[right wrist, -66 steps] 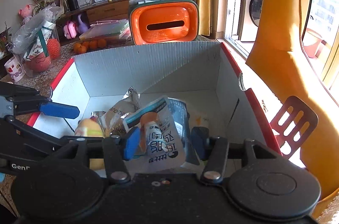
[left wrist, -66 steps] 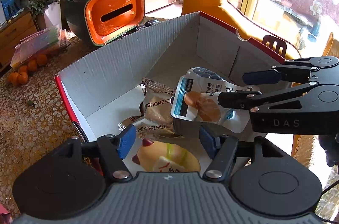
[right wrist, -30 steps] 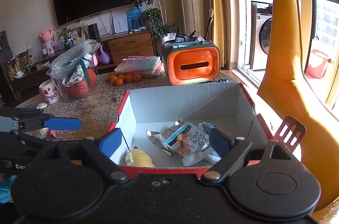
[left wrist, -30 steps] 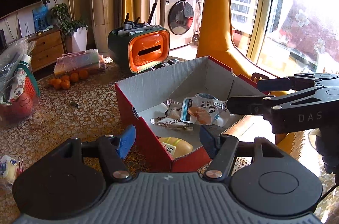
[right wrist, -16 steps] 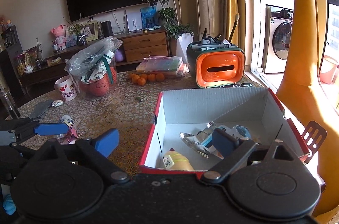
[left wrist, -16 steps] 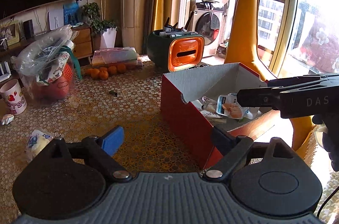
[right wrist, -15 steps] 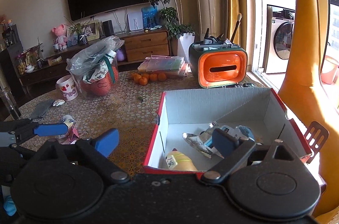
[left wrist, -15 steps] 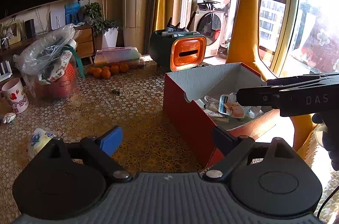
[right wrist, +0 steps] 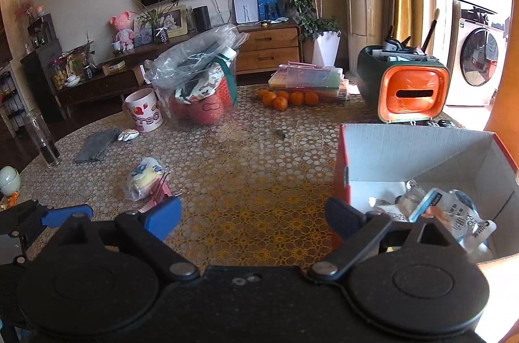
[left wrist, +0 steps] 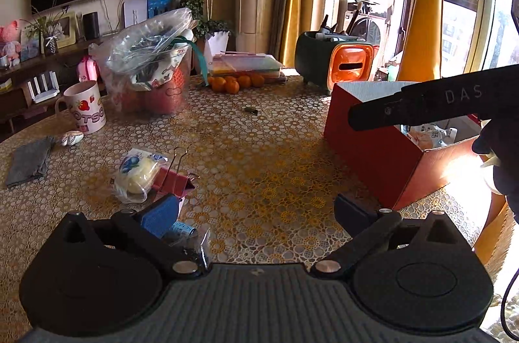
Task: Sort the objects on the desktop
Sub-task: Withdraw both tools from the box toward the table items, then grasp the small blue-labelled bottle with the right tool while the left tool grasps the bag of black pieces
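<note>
My left gripper (left wrist: 256,211) hangs low over the patterned table, its jaws opening wide with nothing between them. Just beyond its left fingertip lie a wrapped yellow bun with a blue label (left wrist: 138,172) and a pink binder clip (left wrist: 172,180). A small blue-labelled packet (left wrist: 183,227) shows under that finger. My right gripper (right wrist: 251,218) is open and empty, left of the red cardboard box (right wrist: 421,148). Several snack packets (right wrist: 451,213) lie inside the box. The bun (right wrist: 142,180) and clip (right wrist: 160,192) sit ahead to the left in the right wrist view.
A grey cloth (left wrist: 29,161), a strawberry mug (left wrist: 87,107) and a stuffed plastic bag (left wrist: 152,67) stand at the far left. Oranges (left wrist: 233,83) and an orange-green organiser (left wrist: 337,64) sit at the back. A glass (right wrist: 42,138) stands near the left edge.
Both grippers have drawn back from the box and swung left, so the box now sits at the right. The left jaws have spread wider. The bun and clip have come into view.
</note>
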`<state>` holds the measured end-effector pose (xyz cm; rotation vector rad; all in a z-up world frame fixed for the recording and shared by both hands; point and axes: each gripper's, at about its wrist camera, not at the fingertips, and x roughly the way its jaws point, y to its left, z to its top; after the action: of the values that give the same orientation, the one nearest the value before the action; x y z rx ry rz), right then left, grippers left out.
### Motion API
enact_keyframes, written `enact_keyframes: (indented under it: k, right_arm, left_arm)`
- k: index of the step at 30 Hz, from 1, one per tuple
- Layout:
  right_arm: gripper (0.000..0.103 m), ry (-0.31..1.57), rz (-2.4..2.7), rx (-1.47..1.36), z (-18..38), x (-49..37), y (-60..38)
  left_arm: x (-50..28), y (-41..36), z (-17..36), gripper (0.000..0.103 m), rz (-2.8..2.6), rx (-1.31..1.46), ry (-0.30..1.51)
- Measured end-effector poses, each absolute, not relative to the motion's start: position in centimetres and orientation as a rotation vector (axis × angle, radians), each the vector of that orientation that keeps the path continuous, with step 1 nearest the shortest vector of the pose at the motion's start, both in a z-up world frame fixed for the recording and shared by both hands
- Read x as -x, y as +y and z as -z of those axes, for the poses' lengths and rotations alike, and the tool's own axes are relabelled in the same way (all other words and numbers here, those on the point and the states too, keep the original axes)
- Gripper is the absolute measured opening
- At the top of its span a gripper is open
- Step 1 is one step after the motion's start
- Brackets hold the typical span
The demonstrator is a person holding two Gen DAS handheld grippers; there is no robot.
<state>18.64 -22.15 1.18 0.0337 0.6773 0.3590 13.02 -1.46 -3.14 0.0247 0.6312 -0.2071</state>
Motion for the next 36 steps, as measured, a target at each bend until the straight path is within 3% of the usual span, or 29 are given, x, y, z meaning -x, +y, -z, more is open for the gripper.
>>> enact_keyframes:
  k: [24,36]
  right_arm:
    - [0.094,0.818,-0.602,0.118,4.6,-22.8,-7.8]
    - [0.083,0.901,-0.657,0.164,7.9,-24.7,-4.9]
  left_arm:
    - [-14.3,3.8,10.6,0.102,0.104,0.031,0.748]
    - [-15.0,3.5,12.0,0.102,0.093,0.013,0.737]
